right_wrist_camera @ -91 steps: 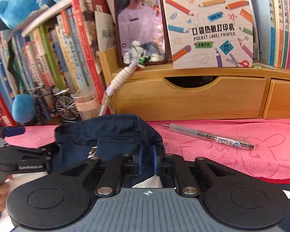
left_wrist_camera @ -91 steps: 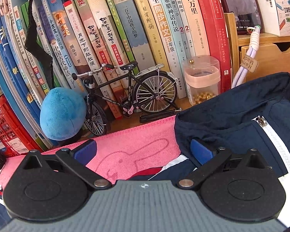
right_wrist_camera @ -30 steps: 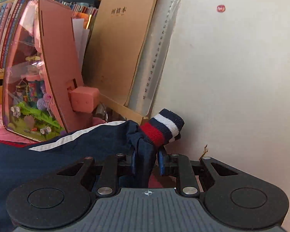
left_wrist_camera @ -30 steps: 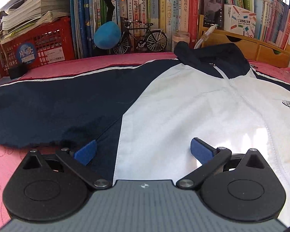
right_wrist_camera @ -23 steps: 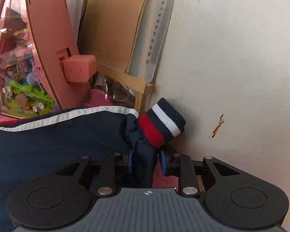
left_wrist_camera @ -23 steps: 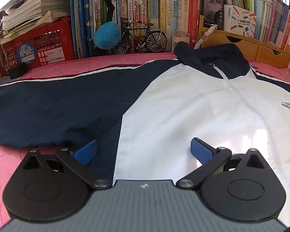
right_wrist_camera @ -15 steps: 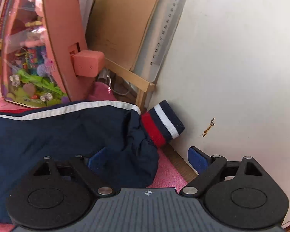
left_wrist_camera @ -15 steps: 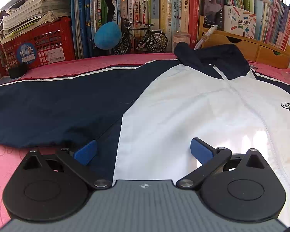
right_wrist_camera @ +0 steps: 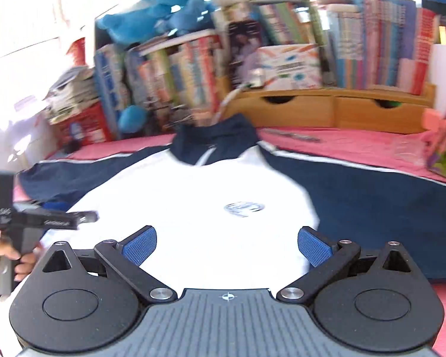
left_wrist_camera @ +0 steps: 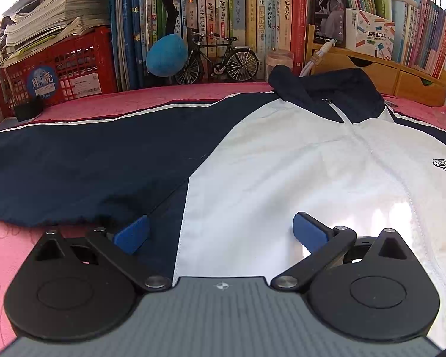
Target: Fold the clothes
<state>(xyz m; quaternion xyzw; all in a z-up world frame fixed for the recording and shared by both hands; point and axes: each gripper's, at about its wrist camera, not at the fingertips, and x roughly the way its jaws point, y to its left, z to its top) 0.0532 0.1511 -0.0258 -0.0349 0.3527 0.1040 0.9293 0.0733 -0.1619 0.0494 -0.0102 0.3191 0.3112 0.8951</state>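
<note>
A navy and white zip jacket (left_wrist_camera: pixel 282 163) lies spread flat, front up, on the pink cloth (left_wrist_camera: pixel 163 98), collar toward the bookshelf and both sleeves stretched out sideways. My left gripper (left_wrist_camera: pixel 220 232) is open and empty, low over the jacket's lower left front by the navy side panel. My right gripper (right_wrist_camera: pixel 227 245) is open and empty over the white chest (right_wrist_camera: pixel 193 208), below the round logo (right_wrist_camera: pixel 243 208). The left gripper (right_wrist_camera: pixel 44 220) also shows in the blurred right wrist view, held in a hand at the far left.
Behind the jacket stand rows of books (left_wrist_camera: pixel 223 23), a red crate (left_wrist_camera: pixel 59 68), a blue plush ball (left_wrist_camera: pixel 166 55), a model bicycle (left_wrist_camera: pixel 220 59), a small jar (left_wrist_camera: pixel 278 61) and wooden drawers (left_wrist_camera: pixel 380 74). A pen (right_wrist_camera: pixel 294 135) lies on the pink cloth by the drawers.
My right gripper let go of the striped right cuff by the wall, opened, and swung back left over the jacket's chest. The left gripper has stayed still and open.
</note>
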